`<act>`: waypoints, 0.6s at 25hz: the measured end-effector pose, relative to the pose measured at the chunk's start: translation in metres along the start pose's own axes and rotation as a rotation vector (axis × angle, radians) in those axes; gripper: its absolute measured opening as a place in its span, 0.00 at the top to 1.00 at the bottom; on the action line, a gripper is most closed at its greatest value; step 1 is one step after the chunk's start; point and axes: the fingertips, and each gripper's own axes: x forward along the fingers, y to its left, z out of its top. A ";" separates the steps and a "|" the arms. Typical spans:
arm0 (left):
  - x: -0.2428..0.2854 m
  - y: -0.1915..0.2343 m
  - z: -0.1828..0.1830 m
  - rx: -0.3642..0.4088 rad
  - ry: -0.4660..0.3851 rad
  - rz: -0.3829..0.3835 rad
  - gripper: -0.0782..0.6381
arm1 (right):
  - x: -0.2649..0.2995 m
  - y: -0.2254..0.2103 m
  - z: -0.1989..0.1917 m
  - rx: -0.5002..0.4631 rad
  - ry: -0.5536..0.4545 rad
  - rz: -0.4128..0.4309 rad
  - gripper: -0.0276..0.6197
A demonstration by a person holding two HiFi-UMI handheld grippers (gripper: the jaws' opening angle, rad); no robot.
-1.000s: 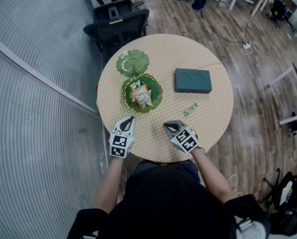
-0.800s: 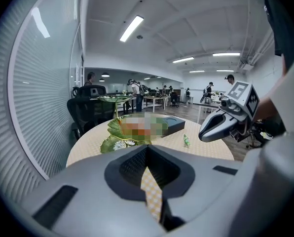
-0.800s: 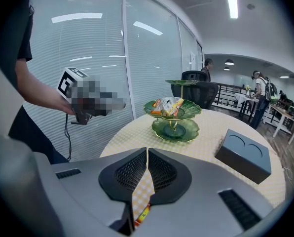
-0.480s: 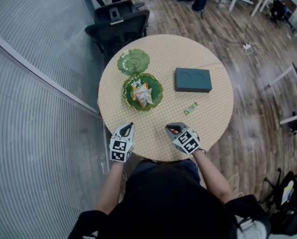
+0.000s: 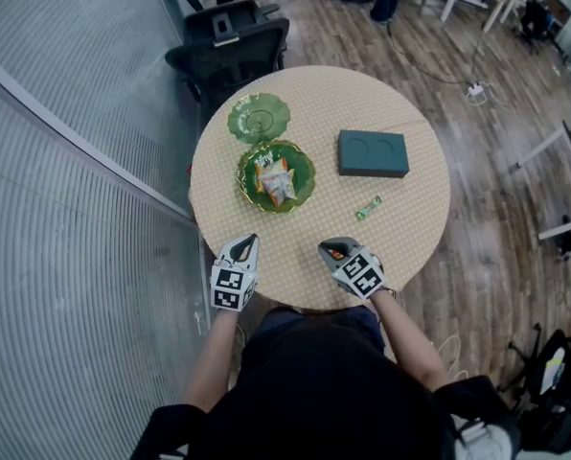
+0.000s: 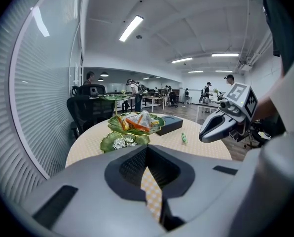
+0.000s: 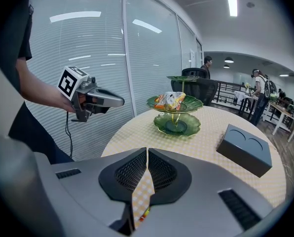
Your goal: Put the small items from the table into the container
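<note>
— Items first. Where are they?
— One green-wrapped candy (image 5: pixel 367 209) lies loose on the counter (image 5: pixel 400 103). It is ahead of the right claw (image 5: pixel 328 245), off to its right and apart from it. The snack packets (image 5: pixel 274 180) are piled in the green tiered leaf dish (image 5: pixel 308 188). That dish stands ahead of the left claw (image 5: pixel 249 244), slightly to its right.
— Right claw?
— Jaws drawn together at the tips. A small orange item (image 5: pixel 337 253) shows pinched low between them; too small to say what it is. The claw sits low over the near edge of the counter, tilted downward.
— Left claw?
— Closed tight, nothing in it. Only the checked yellow cloth (image 6: pixel 152 191) shows through the slit between its jaws. It hovers at the near edge, level with the right claw and well apart from it.
— Anything else on the counter?
— A dark teal box (image 5: pixel 373 153) with two round recesses in its top, beyond the candy and ahead of the right claw. It stands beside the dish, not touching.
— Surroundings?
— A black office chair (image 5: pixel 230 41) past the dish at the far edge. A ribbed glass wall (image 5: pixel 75 161) on the left claw's side. There are people (image 6: pixel 137 90) at desks far off.
</note>
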 end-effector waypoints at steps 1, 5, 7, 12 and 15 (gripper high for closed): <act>0.000 0.001 -0.001 0.001 0.002 0.000 0.89 | 0.000 0.000 -0.001 0.001 0.001 0.000 0.91; -0.002 0.002 -0.003 -0.010 0.005 0.000 0.89 | 0.000 0.002 -0.002 0.007 0.005 -0.002 0.91; -0.002 0.000 -0.002 -0.012 0.010 -0.010 0.89 | 0.000 0.002 -0.003 0.009 0.007 -0.003 0.91; -0.002 -0.009 -0.008 -0.003 0.026 -0.060 0.89 | 0.000 0.004 -0.007 0.016 0.012 -0.003 0.91; 0.000 -0.013 -0.013 0.000 0.046 -0.063 0.89 | -0.001 0.006 -0.012 0.020 0.020 -0.005 0.91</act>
